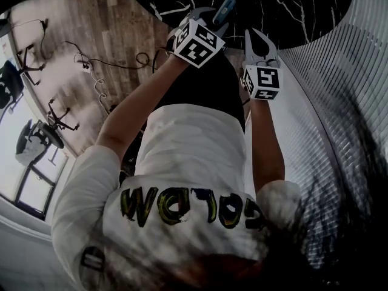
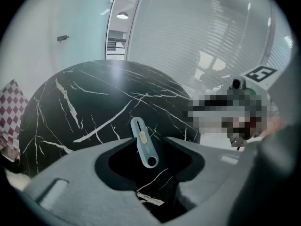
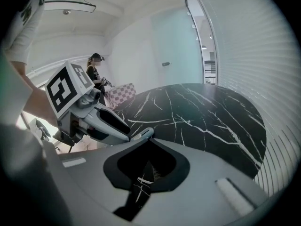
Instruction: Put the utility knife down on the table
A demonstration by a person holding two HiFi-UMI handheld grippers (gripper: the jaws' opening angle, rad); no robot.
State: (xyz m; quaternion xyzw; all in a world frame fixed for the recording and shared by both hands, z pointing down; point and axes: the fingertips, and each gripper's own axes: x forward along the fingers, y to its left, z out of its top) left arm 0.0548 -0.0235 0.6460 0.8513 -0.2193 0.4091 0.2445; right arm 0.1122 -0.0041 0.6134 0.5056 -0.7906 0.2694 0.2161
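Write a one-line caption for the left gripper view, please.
The left gripper, jaws open, over the blue utility knife lying on the black marble table.

blue utility knife (image 2: 144,145) lying on black marble table (image 2: 89,102), jaws apart

The table (image 2: 70,107) was glossy black marble veined white, the utility knife (image 2: 145,145) smooth blue-grey plastic, the left hand-held gripper (image 2: 148,141) matt grey plastic, the floor (image 1: 115,17) wood-grained planks, the shirt (image 1: 188,156) white cloth.

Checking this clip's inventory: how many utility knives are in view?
1: the knife lies on the table, at the left gripper's open jaws. None seems hidden.
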